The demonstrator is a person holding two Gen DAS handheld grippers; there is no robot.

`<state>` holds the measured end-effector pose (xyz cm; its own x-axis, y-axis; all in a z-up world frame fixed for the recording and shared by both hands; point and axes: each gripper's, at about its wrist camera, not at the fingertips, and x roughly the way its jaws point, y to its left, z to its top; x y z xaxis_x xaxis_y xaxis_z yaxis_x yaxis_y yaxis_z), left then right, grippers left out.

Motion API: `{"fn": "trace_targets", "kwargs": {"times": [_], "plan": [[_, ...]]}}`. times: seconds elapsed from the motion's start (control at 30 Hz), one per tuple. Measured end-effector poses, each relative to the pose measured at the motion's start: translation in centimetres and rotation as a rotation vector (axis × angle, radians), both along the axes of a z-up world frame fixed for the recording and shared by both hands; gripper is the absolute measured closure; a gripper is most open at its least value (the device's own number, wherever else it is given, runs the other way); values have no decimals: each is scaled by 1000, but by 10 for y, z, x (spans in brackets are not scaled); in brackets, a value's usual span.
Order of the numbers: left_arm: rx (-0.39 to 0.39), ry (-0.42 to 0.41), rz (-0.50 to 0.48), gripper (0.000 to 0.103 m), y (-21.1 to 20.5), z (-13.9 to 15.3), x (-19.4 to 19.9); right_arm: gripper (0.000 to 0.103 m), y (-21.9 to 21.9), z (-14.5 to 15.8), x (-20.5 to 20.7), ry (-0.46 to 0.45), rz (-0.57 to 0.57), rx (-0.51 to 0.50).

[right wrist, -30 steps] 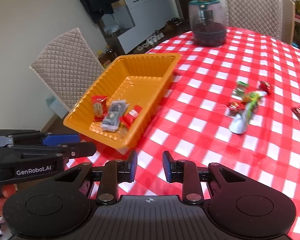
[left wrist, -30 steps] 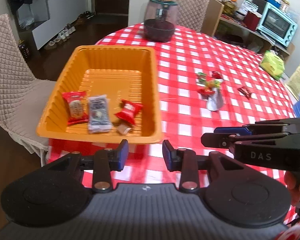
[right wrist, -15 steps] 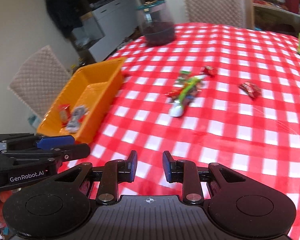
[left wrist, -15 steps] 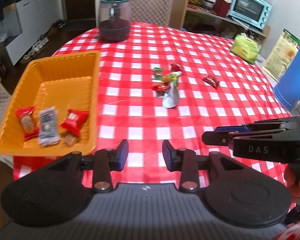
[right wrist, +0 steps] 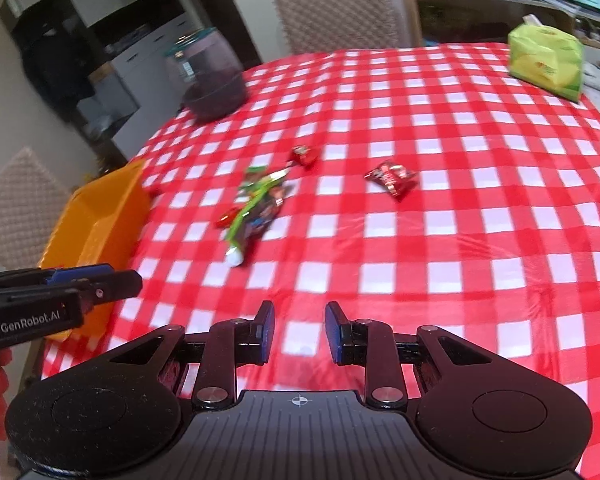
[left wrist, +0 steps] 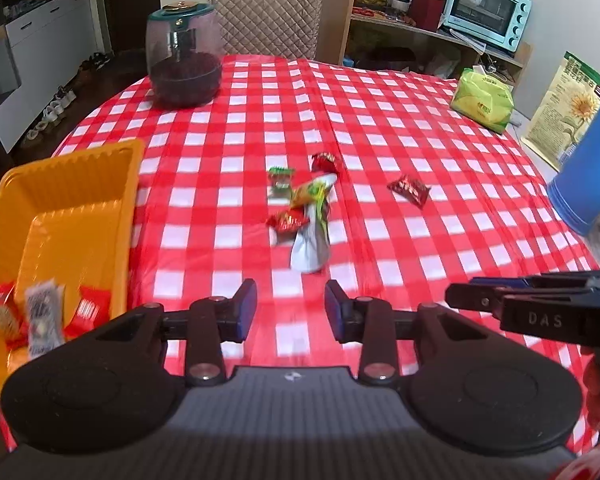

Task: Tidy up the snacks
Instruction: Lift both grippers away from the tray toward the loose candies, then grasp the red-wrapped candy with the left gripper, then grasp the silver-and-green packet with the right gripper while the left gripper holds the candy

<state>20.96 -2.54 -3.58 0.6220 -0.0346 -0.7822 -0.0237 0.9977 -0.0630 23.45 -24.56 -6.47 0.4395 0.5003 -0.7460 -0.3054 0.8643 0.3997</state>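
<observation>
Jaws narrow and empty on left gripper (left wrist: 291,306) and right gripper (right wrist: 299,330); snacks (left wrist: 304,208) ahead.

Left gripper (left wrist: 291,306): black plastic body, two round housings, ribbed grey centre plate, silver pivot screws, blue pads (left wrist: 247,309); "GenRobot.AI" lettering on side. Right gripper (right wrist: 299,331): same build, crosshair mark on plate, "DAS" on side. Red-orange gloves.
</observation>
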Motion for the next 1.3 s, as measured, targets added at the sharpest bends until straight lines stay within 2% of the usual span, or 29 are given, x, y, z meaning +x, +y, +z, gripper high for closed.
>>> {"fn": "trace_targets", "kwargs": {"times": [0.37, 0.73, 0.9, 1.0, 1.1, 1.3], "plan": [[-9, 9, 11, 70, 6, -19, 67, 75, -13, -12, 38, 19, -104, -10], [-1, 59, -15, 70, 9, -55, 117, 75, -19, -24, 57, 54, -194, -16], [3, 93, -22, 72, 12, -71, 129, 75, -20, -28, 59, 72, -219, -25], [-3, 109, -34, 80, 14, -75, 132, 75, -18, -32, 60, 85, -227, -29], [-1, 117, -46, 84, 15, -77, 132, 75, -15, -34, 62, 93, -229, -31], [-5, 121, -65, 84, 17, -78, 128, 75, -2, -33, 69, 90, -211, -25]]}}
